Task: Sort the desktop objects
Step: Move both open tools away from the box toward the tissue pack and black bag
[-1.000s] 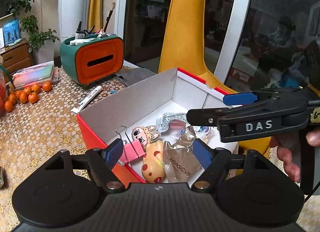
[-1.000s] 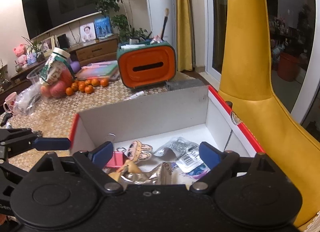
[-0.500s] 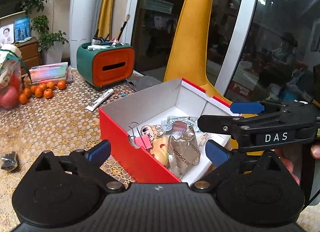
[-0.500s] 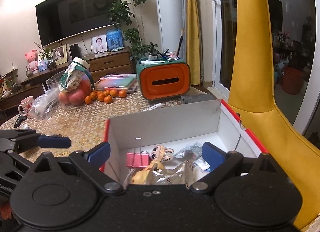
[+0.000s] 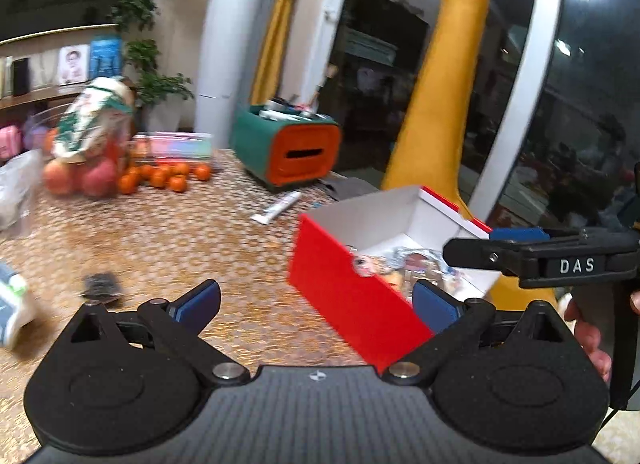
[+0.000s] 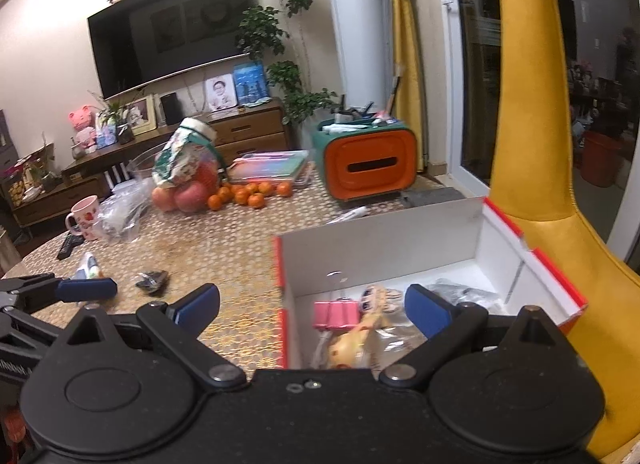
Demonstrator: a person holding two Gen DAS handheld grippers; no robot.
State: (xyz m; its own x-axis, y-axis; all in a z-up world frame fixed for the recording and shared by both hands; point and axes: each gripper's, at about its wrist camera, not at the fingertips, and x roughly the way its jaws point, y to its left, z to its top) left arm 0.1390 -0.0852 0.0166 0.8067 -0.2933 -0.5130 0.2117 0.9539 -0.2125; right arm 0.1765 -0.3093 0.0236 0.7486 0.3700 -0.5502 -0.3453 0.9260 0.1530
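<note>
Closest to us, our left gripper [image 5: 316, 300] has its jaws spread wide with nothing between the blue pads, only the patterned surface [image 5: 180, 236] and the red corner of the box [image 5: 348, 300] beyond them. Our right gripper [image 6: 312, 304] is likewise spread wide and empty, poised over the near end of the box [image 6: 400, 240], whose left wall runs between its pads. Inside the box we see a pink binder clip [image 6: 336, 314], a yellow figure [image 6: 348, 344], a cartoon face tag [image 6: 378, 296] and crinkled wrappers [image 6: 460, 292], all lying on the white floor. Left of the box, on the surface, a small dark crumpled item [image 6: 152, 280] lies near the left gripper's tip. Further off a white tube [image 6: 348, 214] rests just in front of an orange-and-green organiser [image 6: 368, 164] holding pens. Beside it sit small oranges [image 6: 248, 194], apples [image 6: 184, 196] and a pink mug [image 6: 86, 216]. A yellow chair back [image 6: 528, 104] rises to the right.
</note>
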